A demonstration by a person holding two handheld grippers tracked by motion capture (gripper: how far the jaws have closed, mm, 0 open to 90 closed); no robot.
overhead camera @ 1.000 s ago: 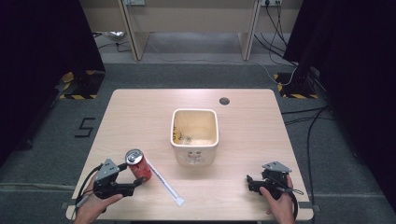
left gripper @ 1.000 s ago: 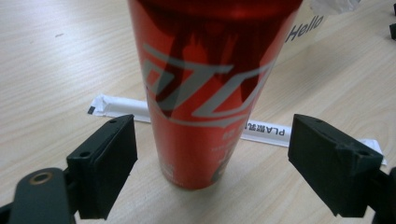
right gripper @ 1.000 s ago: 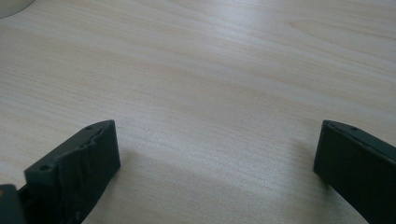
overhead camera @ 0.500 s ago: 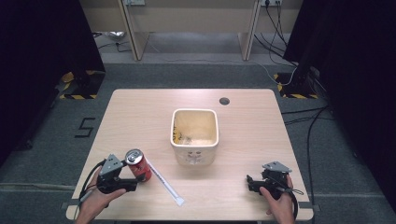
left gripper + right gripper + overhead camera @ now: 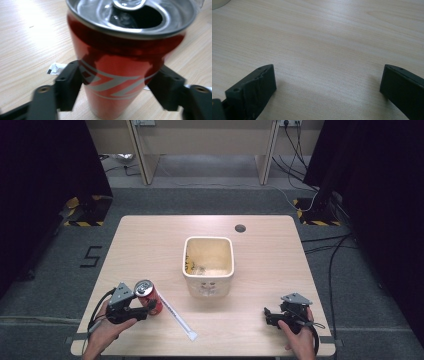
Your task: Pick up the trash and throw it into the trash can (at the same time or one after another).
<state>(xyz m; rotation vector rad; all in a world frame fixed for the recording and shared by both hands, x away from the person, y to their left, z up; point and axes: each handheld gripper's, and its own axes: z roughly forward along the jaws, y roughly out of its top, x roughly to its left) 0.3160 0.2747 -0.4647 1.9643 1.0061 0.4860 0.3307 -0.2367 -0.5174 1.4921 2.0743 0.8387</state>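
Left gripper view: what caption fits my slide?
Gripper jaws closing on an open red can on the table.

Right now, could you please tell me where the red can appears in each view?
High view: red can, lower left of the table.
Left gripper view: centre, between the jaws.
Right gripper view: not in it.
Shared landmark: the white paper strip beside the can.

A light wooden table with a round cable hole stands on grey carpet. Black curtains hang at both sides. Beyond stands a beige desk, with cables trailing across the floor and yellow-black striped bases.
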